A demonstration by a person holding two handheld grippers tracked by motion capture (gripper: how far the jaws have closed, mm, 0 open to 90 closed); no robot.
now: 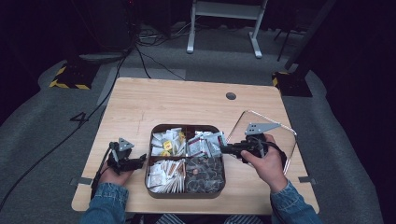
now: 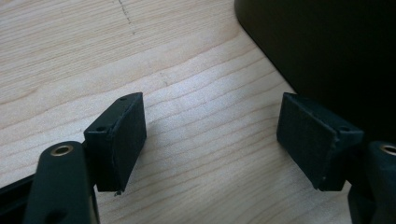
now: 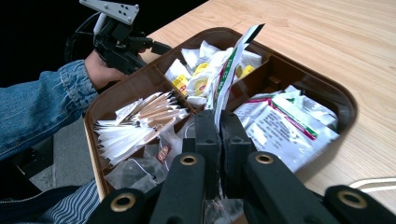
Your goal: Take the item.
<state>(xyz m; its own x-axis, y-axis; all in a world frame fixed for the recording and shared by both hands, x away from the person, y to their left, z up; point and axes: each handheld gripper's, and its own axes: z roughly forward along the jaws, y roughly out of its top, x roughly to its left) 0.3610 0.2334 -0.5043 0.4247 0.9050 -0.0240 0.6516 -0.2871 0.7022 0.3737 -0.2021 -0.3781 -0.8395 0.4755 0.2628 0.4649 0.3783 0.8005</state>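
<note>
A white sachet (image 3: 229, 70) with green and red print and a black tip stands upright over the brown tray (image 3: 327, 88), pinched at its lower end. The four-part tray lies at the table's near middle, its compartments holding white packets, yellow-labelled sachets and clear-wrapped pieces.

Left gripper (image 2: 210, 140) fingers gape apart; right gripper (image 3: 219, 126) fingers pinched together.

The light wooden table (image 1: 140, 105) carries a brown compartment tray (image 1: 187, 193) and, just beside it, a clear lid (image 1: 289, 133) (rounded corners).
</note>
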